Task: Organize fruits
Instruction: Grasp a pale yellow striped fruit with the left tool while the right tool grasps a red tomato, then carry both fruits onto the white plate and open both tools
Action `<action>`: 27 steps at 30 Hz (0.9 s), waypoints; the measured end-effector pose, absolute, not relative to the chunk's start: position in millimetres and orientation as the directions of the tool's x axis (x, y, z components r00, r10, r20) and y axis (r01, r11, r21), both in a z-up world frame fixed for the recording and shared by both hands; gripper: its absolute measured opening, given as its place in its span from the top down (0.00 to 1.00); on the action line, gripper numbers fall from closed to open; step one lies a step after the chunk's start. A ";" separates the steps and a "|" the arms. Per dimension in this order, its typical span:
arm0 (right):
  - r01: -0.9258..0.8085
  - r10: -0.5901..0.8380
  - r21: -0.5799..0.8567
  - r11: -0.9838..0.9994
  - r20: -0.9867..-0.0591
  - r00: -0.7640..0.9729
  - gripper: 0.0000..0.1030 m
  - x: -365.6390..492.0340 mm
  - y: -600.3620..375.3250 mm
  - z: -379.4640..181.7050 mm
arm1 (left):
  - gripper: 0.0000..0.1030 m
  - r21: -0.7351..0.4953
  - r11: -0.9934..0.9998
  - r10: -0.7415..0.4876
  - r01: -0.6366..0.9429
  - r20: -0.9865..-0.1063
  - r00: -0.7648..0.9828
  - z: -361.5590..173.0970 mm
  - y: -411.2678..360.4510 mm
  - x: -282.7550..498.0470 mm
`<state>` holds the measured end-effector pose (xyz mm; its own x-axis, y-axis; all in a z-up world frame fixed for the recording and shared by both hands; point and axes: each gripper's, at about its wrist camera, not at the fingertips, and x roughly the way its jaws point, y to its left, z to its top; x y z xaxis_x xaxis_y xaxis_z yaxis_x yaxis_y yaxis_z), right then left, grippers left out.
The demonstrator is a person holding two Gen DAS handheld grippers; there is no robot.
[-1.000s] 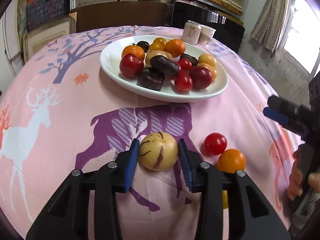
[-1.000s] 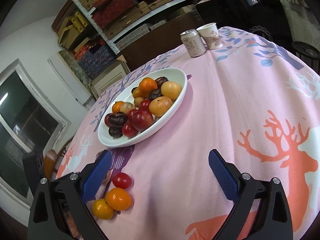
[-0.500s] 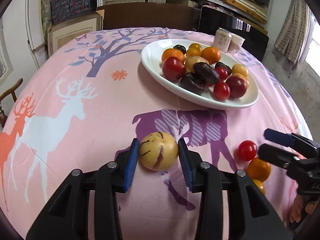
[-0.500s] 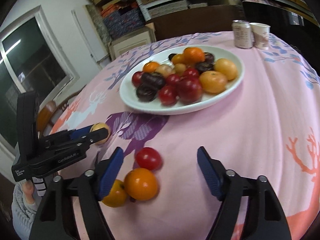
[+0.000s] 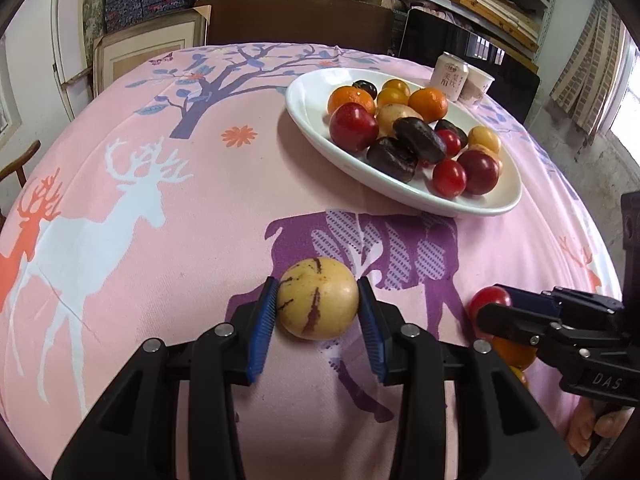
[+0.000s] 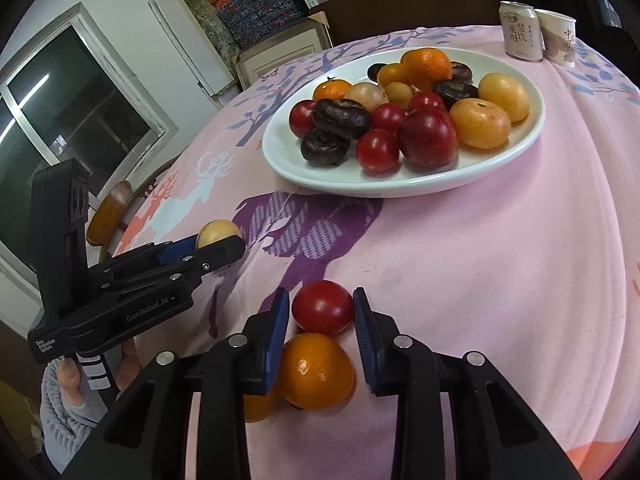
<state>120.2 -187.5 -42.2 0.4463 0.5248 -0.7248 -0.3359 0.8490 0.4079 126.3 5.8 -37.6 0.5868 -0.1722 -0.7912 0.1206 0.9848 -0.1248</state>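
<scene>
Pink cloth printed with deer (image 5: 168, 184) is spread over the surface, and a white plate (image 6: 400, 184) heaped with fruit is set toward its far right side. Near the front edge, a yellow purple-streaked fruit (image 5: 317, 298) is pinched between the left tongs (image 5: 317, 312). Just to its right, a red tomato (image 6: 322, 307) is enclosed by the right tongs (image 6: 320, 326), whose jaws have just been closing, with an orange fruit (image 6: 316, 372) touching it behind.

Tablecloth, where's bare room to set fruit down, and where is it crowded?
Free: the wide stretch of tablecloth left of the white plate, over the white deer and tree prints, and the patch right of the plate's near rim in the right wrist view. Crowded: the plate itself, and the near edge around the red tomato and orange fruit.
</scene>
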 end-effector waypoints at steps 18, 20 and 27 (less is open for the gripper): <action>-0.274 0.570 0.517 0.811 -0.593 0.569 0.70 118.9 -236.5 -6.0 | 0.62 -0.149 0.967 -0.249 0.208 -0.732 0.634 3.8 -22.1 142.8; -0.271 0.556 0.506 0.819 -0.581 0.594 0.70 129.4 -243.1 11.5 | 0.62 -0.145 0.965 -0.255 0.218 -0.715 0.651 19.3 -30.7 160.6; -0.246 0.479 0.435 0.866 -0.584 0.656 0.70 197.6 -243.5 45.7 | 0.62 -0.106 0.975 -0.214 0.197 -0.695 0.686 38.3 -59.0 232.8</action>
<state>197.6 -243.5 45.7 0.6555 0.4789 -0.5839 -0.2455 0.8664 0.4349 232.8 -59.0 38.3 0.6863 -0.2142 -0.6950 0.1969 0.9747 -0.1060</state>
